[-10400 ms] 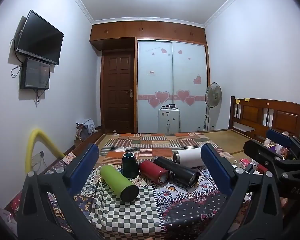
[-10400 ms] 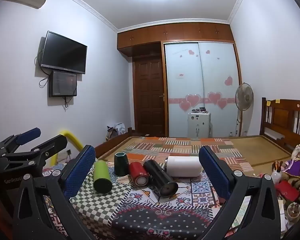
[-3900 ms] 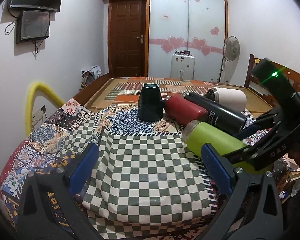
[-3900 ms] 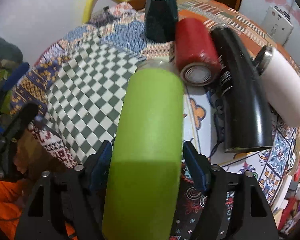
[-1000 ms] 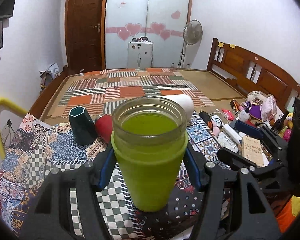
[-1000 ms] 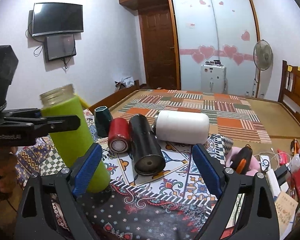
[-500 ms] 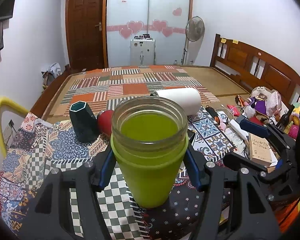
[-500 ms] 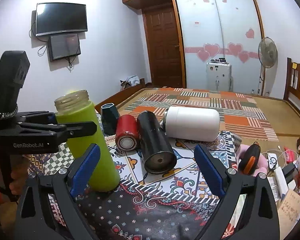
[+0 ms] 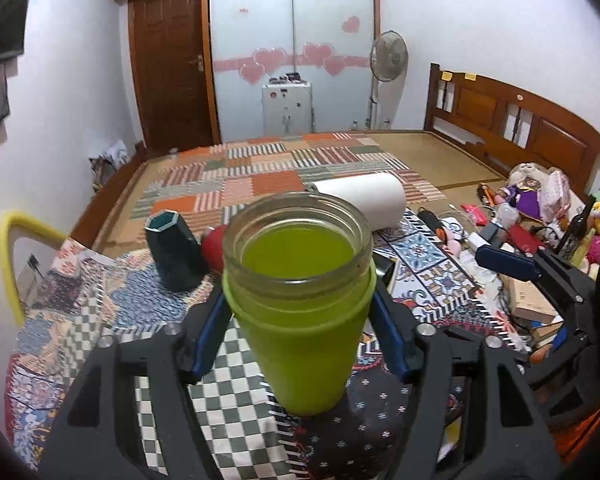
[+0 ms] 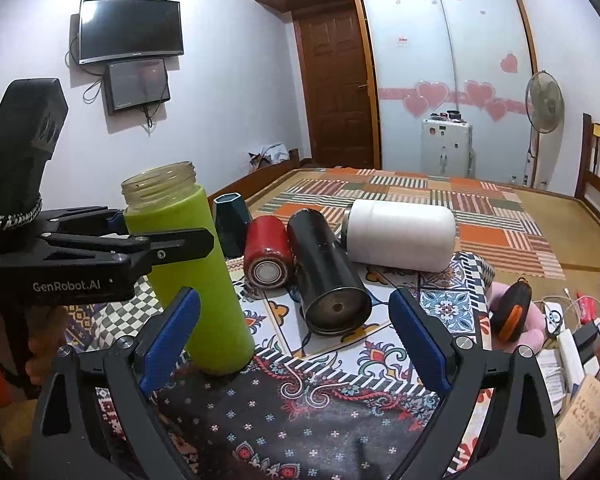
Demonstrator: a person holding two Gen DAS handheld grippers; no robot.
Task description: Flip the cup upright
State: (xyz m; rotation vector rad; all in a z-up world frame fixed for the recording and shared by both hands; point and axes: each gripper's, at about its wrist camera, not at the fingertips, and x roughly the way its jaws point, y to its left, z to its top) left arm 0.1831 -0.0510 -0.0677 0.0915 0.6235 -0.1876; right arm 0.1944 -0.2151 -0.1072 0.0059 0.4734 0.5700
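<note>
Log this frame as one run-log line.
left gripper: shut on green cup | cup: upright on tablecloth, mouth up | right gripper: open, empty | black, red, white cups: lying

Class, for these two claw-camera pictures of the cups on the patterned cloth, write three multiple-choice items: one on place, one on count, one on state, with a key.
1. Where is the dark hexagonal cup?
A. behind the red cup
B. inside the white cup
C. on the floor

2. How many cups lie on their sides?
A. one
B. three
C. five

3. How does the green cup stand?
A. on its side
C. mouth down
B. upright, mouth up

Key: A, the dark hexagonal cup stands behind the red cup. B, red, black cup and white cup lie flat. B, the green cup stands mouth up in the left claw; the right claw is open.
</note>
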